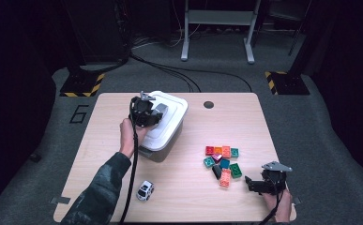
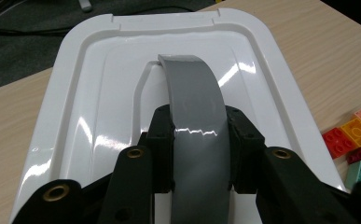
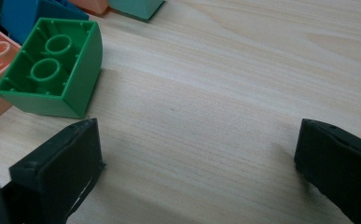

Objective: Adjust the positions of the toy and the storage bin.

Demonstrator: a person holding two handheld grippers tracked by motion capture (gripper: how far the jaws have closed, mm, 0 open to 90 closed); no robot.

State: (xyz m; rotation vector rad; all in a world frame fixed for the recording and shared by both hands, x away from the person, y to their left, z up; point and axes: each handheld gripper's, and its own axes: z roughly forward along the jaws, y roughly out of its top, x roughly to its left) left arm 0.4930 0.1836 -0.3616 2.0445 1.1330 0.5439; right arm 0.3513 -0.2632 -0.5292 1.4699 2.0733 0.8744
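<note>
White lid [image 2: 99,107] with a grey handle [image 2: 194,121] on a grey bin [image 1: 162,149]; red, orange, teal, green and salmon bricks [image 1: 223,161]; a white toy car [image 1: 145,190]; pale wood-grain bench [image 1: 226,117]; black jaws.

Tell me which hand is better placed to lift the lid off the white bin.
Left. The left tongs are already shut on the lid's grey handle atop the white bin. The right tongs rest open on the table beside the bricks.

sleeve [image 1: 99,185]: dark camouflage, left forearm
left gripper [image 2: 200,140]: black, brass screws
right gripper [image 1: 250,183]: black, grey three-cornered plate, black cable
</note>
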